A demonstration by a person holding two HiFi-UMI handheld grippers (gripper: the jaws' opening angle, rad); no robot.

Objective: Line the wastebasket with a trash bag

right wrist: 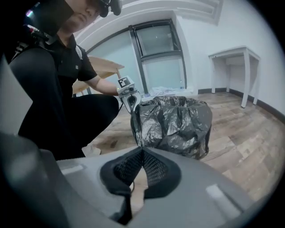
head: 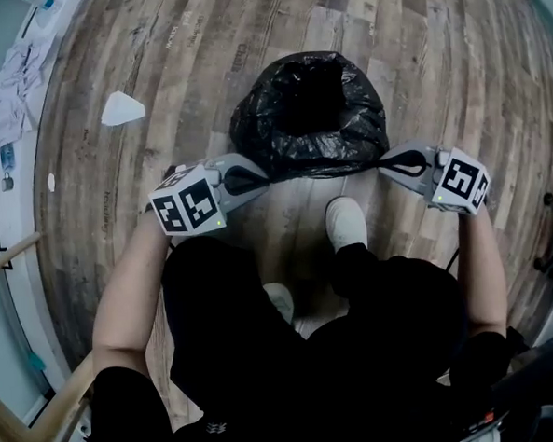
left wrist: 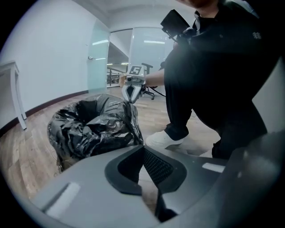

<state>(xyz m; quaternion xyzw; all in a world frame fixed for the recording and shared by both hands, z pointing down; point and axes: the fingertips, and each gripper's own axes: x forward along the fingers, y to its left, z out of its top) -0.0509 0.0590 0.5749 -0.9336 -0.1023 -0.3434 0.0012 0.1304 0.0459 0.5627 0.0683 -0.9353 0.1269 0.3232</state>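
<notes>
The trash bag [head: 355,131] stands on the floor [head: 154,55] between the left tool [head: 263,179] and the right tool [head: 385,165].

Head view: flat, even indoor light, no hard shadows. Strong fisheye, so the floor [head: 247,40] planks bow toward the edges. The bag [head: 308,120] mouth and the person's dark clothes [head: 293,336] crush to black, no detail.

Both gripper views: round black vignette, straight lines curve near the rim. Left tongs [left wrist: 142,147] and right tongs [right wrist: 142,150] sit close to the lens and look soft.

Left gripper view is dim and bluish, glass door [left wrist: 98,62] bright behind. Right gripper view is brighter, window [right wrist: 158,53] lit, pale glints on the bag wrinkles.
</notes>
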